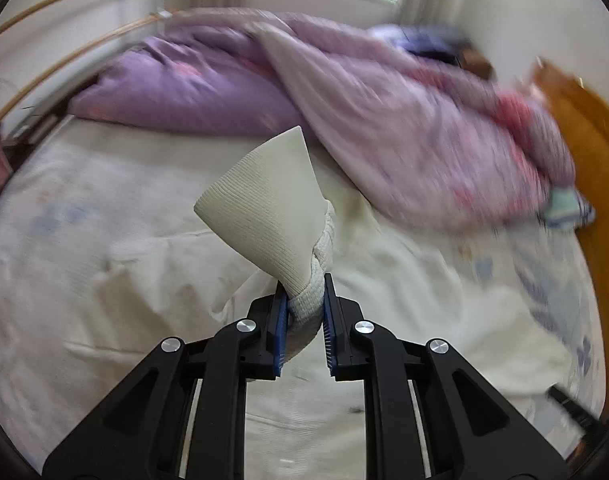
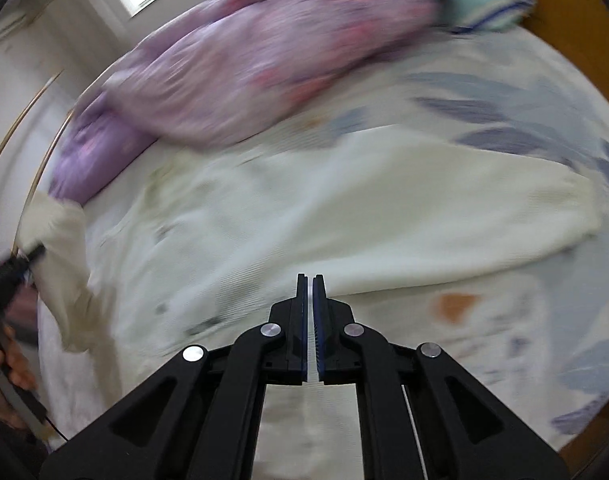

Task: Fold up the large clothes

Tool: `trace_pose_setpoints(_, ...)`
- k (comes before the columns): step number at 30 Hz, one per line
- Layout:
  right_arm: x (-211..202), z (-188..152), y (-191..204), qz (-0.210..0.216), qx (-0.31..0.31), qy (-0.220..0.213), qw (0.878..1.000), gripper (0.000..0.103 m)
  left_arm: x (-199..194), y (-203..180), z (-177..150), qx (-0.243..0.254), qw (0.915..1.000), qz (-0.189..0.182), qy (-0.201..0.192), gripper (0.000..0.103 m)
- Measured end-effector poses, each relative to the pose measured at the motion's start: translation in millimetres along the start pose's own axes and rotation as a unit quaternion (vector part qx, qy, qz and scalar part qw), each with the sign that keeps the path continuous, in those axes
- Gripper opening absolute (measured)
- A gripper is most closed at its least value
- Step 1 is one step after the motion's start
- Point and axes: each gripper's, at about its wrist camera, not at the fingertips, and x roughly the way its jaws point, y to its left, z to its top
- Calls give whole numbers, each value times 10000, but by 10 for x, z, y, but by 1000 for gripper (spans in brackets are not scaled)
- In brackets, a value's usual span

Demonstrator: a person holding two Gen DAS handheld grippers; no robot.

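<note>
My left claw (image 1: pixel 304 300) is clamped on a ribbed cuff of the cream sweater (image 2: pixel 344 216), and the fabric fans up from the pads toward the middle of the left wrist frame. The rest of the sweater lies spread on the bed (image 2: pixel 504 340). In the right wrist frame its body fills the centre, one sleeve (image 2: pixel 524 208) runs out to the right, and the lifted end hangs at the far left edge, where my left claw (image 2: pixel 34 258) shows as a dark blur.

My right claw (image 2: pixel 309 280) is pressed together with nothing that I can see between the pads. It sits at the sweater's lower edge, low in the centre of its frame.

So the garment's long axis runs left to right across that frame. The lifted cuff is at the left end, and the free sleeve lies to the upper right of my right claw, which I judge is the nearer claw to it. The purple quilt (image 1: pixel 344 92) bunches along the upper part of both frames, beyond the sweater.
</note>
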Motion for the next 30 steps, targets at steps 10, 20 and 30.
trace_pose_setpoints(10, -225, -1, -1754, -546, 1590, -397, 9850, 5, 916, -1179, -651, 1017, 9927, 30, 649, 15)
trace_pose_setpoints(20, 82, -264, -2774, -437, 3534, -430, 9335, 10, 1225, -1636, -903, 1593, 9775, -536, 1275, 73)
trace_pose_setpoints(30, 489, -311, -3300, 388, 4826, -672, 8724, 34, 973, -1169, -718, 480, 9946, -337, 862, 90)
